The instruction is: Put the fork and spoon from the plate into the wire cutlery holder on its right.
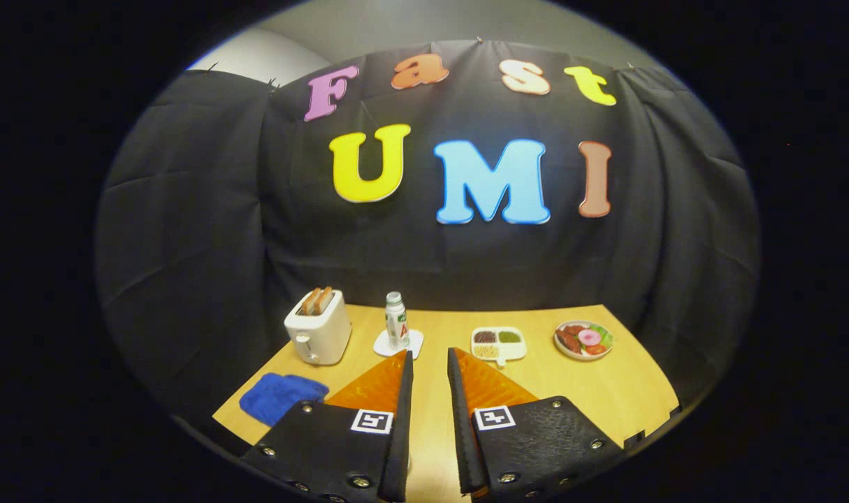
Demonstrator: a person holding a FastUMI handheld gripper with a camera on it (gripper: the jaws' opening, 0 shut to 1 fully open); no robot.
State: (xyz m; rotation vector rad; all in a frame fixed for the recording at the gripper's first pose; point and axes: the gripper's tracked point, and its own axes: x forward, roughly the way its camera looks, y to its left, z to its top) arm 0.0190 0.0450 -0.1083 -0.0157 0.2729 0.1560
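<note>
Your gripper [430, 360] hangs high, fingers parted w/ nothing between; table [606, 391] lies below; can't spot fork, spoon or holder yet.

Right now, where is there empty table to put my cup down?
There is bare table in front of the food plate and divided tray, beside the open hand-held gripper. Another bare patch lies between the toaster and blue cloth. The back row, including the bottle, is crowded.
</note>
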